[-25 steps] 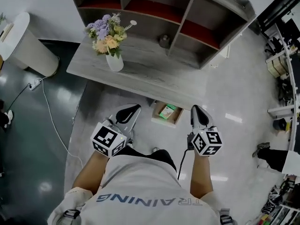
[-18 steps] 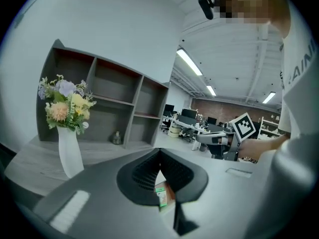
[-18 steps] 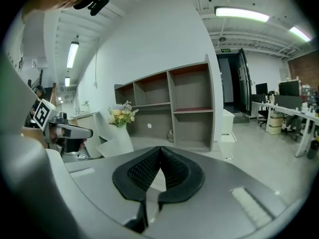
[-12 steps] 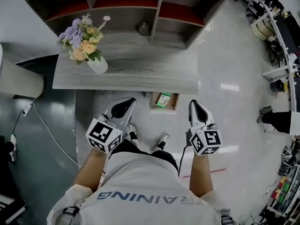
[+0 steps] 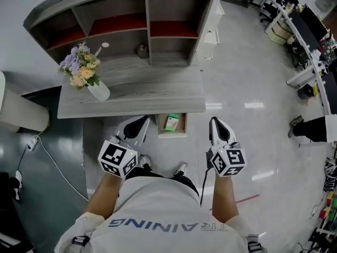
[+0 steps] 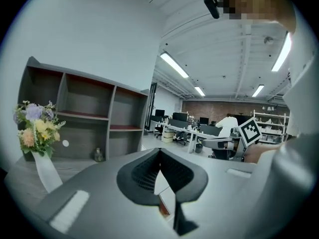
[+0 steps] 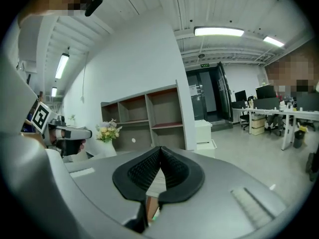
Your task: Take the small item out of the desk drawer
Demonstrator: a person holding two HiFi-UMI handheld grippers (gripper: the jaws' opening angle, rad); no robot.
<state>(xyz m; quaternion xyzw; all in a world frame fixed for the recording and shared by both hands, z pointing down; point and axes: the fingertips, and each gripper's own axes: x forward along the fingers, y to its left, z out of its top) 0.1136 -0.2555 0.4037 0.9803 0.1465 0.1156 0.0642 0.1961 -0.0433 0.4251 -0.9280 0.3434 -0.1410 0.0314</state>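
Since the earlier frames the whole desk [image 5: 147,83] has swung from a slanted to a squared-on position in the head view, and the open drawer [image 5: 159,126] now lies between the two tools rather than off to one side; the drawer itself stood open throughout. Left gripper [image 5: 139,125]: jaws closed together, nothing between them, held near the drawer's left wall and clear of it. Right gripper [image 5: 217,126]: jaws likewise pressed together and empty, well to the right of the drawer. Both point roughly level toward the far side. Small item [image 5: 172,122]: green-and-white carton, lying flat inside the drawer, which projects from under the desk's near edge, right of its middle. Judged handling: light, stiff card, smooth faces that could slide under a weak pinch, and thin enough walls to dent under a hard one. Judged hold: across the two long sides, from above, as the drawer walls stand close around it and leave little room for a level approach; either tool must open before descending. On the desk top: vase of flowers [image 5: 87,78], far left, apart from the work. Shelf unit [image 5: 121,15] at the far edge, not involved.
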